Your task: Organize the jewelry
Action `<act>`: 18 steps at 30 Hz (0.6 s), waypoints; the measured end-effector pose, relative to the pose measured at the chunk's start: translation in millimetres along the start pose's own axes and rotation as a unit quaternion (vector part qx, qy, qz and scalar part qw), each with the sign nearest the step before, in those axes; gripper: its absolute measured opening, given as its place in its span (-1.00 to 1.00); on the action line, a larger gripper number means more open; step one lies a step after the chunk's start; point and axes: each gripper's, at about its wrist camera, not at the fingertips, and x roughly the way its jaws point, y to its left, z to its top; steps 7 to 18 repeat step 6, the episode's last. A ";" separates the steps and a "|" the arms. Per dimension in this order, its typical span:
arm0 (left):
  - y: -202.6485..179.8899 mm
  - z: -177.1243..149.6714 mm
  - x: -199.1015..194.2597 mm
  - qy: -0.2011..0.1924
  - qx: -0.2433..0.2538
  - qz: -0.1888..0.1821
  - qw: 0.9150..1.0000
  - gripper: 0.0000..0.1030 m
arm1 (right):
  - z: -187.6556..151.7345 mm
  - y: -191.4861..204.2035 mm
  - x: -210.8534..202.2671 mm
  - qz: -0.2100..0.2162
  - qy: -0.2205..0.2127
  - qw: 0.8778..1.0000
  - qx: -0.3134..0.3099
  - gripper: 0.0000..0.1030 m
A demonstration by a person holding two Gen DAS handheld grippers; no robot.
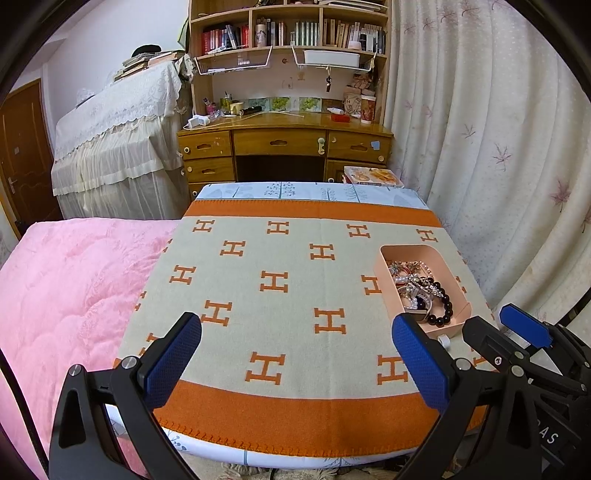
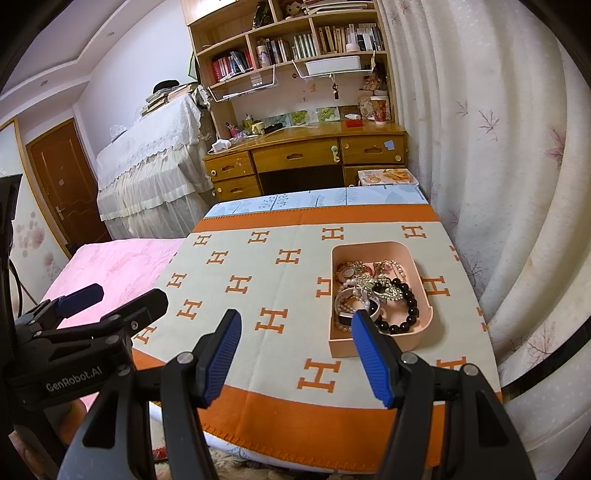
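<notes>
Small table covered by a cream blanket (image 1: 280, 295) with orange H marks and orange borders. Pink tray (image 2: 373, 345) sits on the blanket toward its right side, near the curtain (image 2: 498, 184). Tray holds a tangled heap of jewelry (image 2: 373, 295): a black bead bracelet (image 2: 408, 314), pearls, gold pieces, a watch-like band, all overlapping.

Left gripper (image 1: 295, 358) hovers over the blanket's near edge, jaws wide apart, nothing between them. Its right finger (image 1: 421, 362) covers the tray's near corner in the left wrist view.

Right gripper (image 2: 295, 354) also low over the near edge, jaws apart and empty; its right finger (image 2: 373, 362) overlaps the tray's front left wall. Left gripper is visible beside it at the left.

Pink bedspread (image 1: 66, 295) adjoins the table on the left. Behind: wooden desk (image 1: 284, 140) with cluttered top, bookshelf (image 1: 291, 33) above, a lace-draped piece of furniture (image 1: 118, 140) to its left, a door (image 2: 62, 184) further left.
</notes>
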 end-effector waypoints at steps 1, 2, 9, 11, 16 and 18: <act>-0.6 -0.6 0.6 0.001 -0.001 0.000 1.000 0.98 | 0.1 0.1 0.1 0.000 0.000 1.000 0.000 0.22; -0.3 1.0 2.1 0.003 -0.002 0.000 1.000 0.98 | 0.1 0.1 0.1 0.000 0.001 1.000 0.001 0.22; 0.5 0.9 5.6 0.010 -0.006 -0.001 1.000 0.98 | -5.5 5.2 3.7 0.005 0.010 1.000 0.002 0.22; 0.5 0.9 5.6 0.010 -0.006 -0.001 1.000 0.98 | -5.5 5.2 3.7 0.005 0.010 1.000 0.002 0.22; 0.5 0.9 5.6 0.010 -0.006 -0.001 1.000 0.98 | -5.5 5.2 3.7 0.005 0.010 1.000 0.002 0.22; 0.5 0.9 5.6 0.010 -0.006 -0.001 1.000 0.98 | -5.5 5.2 3.7 0.005 0.010 1.000 0.002 0.22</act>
